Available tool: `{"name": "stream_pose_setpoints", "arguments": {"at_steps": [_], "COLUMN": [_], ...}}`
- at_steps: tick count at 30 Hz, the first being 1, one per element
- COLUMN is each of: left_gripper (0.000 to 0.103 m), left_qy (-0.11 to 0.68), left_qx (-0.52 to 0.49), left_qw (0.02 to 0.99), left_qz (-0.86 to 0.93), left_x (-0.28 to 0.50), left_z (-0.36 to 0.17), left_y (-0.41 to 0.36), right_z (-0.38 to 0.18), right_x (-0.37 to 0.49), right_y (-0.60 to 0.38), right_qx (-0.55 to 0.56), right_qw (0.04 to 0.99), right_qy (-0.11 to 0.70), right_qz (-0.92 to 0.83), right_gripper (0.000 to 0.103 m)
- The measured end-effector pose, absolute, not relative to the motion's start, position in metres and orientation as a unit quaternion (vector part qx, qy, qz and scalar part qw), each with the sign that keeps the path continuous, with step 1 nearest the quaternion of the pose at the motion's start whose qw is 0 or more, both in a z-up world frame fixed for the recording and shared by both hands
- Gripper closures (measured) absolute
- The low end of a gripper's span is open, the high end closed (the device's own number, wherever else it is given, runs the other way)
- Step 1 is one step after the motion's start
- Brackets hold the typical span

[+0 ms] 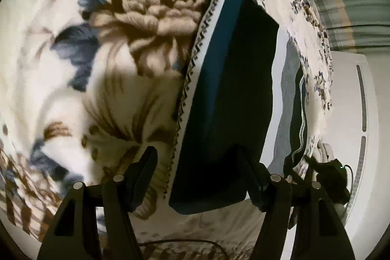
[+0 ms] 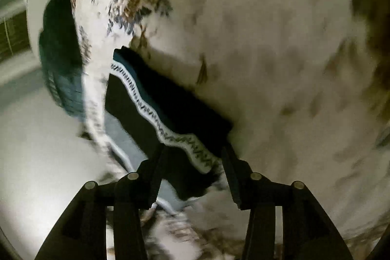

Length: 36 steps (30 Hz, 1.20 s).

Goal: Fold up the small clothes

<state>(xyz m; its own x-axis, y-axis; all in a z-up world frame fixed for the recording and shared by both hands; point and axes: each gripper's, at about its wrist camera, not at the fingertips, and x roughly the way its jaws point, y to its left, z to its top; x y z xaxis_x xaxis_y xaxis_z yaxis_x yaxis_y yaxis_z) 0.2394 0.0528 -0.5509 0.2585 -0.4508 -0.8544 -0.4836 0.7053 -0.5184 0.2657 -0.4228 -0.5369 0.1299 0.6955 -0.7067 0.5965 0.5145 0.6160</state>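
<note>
A small dark teal garment (image 1: 226, 99) with a white patterned side band lies folded flat on a floral blanket (image 1: 97, 52). My left gripper (image 1: 197, 155) is open, its fingers either side of the garment's near end, just above it. In the right wrist view the same garment (image 2: 170, 109) lies on the blanket (image 2: 268, 40), its white band (image 2: 175, 133) wavy. My right gripper (image 2: 192, 150) is open with the garment's near end between its fingers. The right view is blurred.
The blanket's edge (image 1: 316, 79) drops off to the right onto a white floor (image 1: 346, 113). A grey cloth (image 1: 287, 94) lies beside the garment. Another dark green item (image 2: 61, 50) sits at the left beyond the blanket edge. A cable (image 1: 185, 243) runs near the bottom.
</note>
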Motion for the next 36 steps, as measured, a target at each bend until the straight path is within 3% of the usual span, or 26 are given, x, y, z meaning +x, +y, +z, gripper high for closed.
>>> {"name": "stream_pose_setpoints", "arguments": {"at_steps": [2, 4, 5, 11, 13, 16, 17, 18, 20, 26, 32, 33, 34, 35, 36], "left_gripper": [0.038, 0.038, 0.038, 0.038, 0.038, 0.038, 0.035, 0.030, 0.028, 0.025, 0.026, 0.032, 0.045, 0.063, 0.065], "left_qy": [0.609, 0.610, 0.610, 0.611, 0.610, 0.595, 0.584, 0.571, 0.545, 0.525, 0.524, 0.520, 0.519, 0.523, 0.526], "left_qx": [-0.385, -0.381, -0.382, -0.385, -0.387, -0.411, -0.425, -0.438, -0.464, -0.489, -0.477, -0.473, -0.465, -0.456, -0.450], "left_qw": [0.694, 0.695, 0.694, 0.692, 0.691, 0.690, 0.692, 0.694, 0.698, 0.692, 0.691, 0.696, 0.700, 0.703, 0.706], "left_qz": [0.010, 0.008, 0.007, 0.001, 0.001, -0.007, -0.011, -0.016, -0.024, -0.081, -0.145, -0.149, -0.153, -0.152, -0.150], "left_x": [0.240, 0.241, 0.241, 0.242, 0.243, 0.242, 0.243, 0.245, 0.251, 0.295, 0.338, 0.341, 0.343, 0.347, 0.349], "left_z": [-0.551, -0.553, -0.553, -0.557, -0.556, -0.552, -0.550, -0.549, -0.552, -0.595, -0.603, -0.600, -0.596, -0.592, -0.587], "left_y": [0.049, 0.045, 0.044, 0.045, 0.048, 0.057, 0.063, 0.068, 0.080, 0.087, 0.075, 0.074, 0.072, 0.071, 0.072], "right_z": [-0.543, -0.544, -0.542, -0.521, -0.526, -0.521, -0.515, -0.510, -0.500, -0.555, -0.598, -0.599, -0.598, -0.597, -0.596], "right_x": [0.266, 0.265, 0.265, 0.279, 0.288, 0.301, 0.306, 0.311, 0.325, 0.382, 0.410, 0.406, 0.405, 0.404, 0.402], "right_y": [-0.417, -0.413, -0.412, -0.409, -0.394, -0.384, -0.384, -0.387, -0.394, -0.380, -0.328, -0.326, -0.322, -0.319, -0.315], "right_qx": [0.471, 0.457, 0.445, 0.272, 0.182, 0.180, 0.190, 0.202, 0.235, 0.307, 0.295, 0.291, 0.293, 0.298, 0.298], "right_qw": [0.582, 0.603, 0.615, 0.680, 0.671, 0.650, 0.650, 0.654, 0.665, 0.588, 0.517, 0.517, 0.516, 0.514, 0.513], "right_qy": [0.662, 0.653, 0.651, 0.680, 0.717, 0.734, 0.730, 0.721, 0.696, 0.703, 0.729, 0.729, 0.728, 0.724, 0.724], "right_qz": [0.031, 0.030, 0.028, 0.026, 0.042, 0.082, 0.097, 0.105, 0.132, 0.256, 0.339, 0.341, 0.344, 0.350, 0.353], "right_gripper": [0.055, 0.090, 0.094, 0.097, 0.097, 0.088, 0.069, 0.040, 0.021, 0.018, 0.016, 0.016, 0.016, 0.026, 0.056]}}
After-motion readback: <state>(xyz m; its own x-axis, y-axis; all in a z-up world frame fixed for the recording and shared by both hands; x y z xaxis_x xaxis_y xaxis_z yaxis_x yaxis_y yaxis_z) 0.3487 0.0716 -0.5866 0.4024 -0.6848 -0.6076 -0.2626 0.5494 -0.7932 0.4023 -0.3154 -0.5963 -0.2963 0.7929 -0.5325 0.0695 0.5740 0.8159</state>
